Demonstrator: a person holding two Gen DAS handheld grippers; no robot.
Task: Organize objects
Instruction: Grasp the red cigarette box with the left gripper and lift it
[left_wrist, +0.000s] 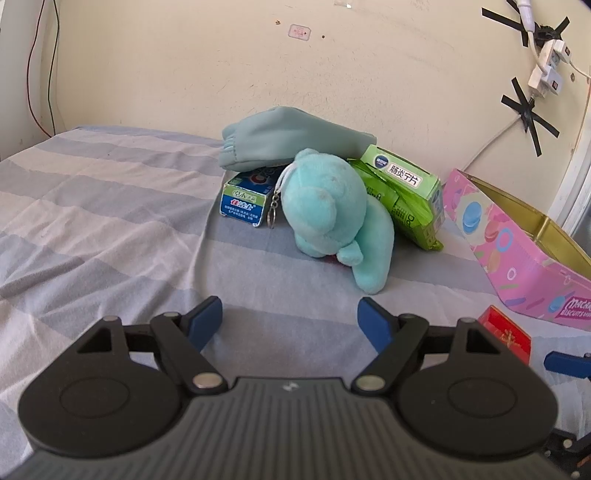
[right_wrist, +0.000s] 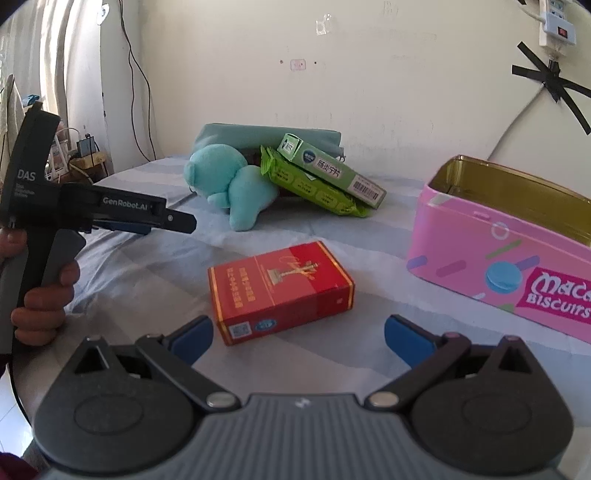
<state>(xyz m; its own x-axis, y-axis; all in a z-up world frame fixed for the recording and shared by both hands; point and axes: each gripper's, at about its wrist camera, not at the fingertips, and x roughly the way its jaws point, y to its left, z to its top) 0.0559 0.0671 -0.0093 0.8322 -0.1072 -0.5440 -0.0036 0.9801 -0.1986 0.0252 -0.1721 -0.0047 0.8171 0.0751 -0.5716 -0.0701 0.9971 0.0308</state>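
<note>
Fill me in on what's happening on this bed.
A person is tidying loose items on a striped bedsheet with a two-finger tool in each hand. The right tool hangs open just short of a flat red cardboard box, not touching it. The left tool is open and empty, facing a teal plush toy. An open pink biscuit tin stands to the right, seemingly the container.

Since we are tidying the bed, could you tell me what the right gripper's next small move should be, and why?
Probably ease forward and down to straddle the red box: the right gripper is open and empty just short of it, and the pink tin stands open beside it.
</note>
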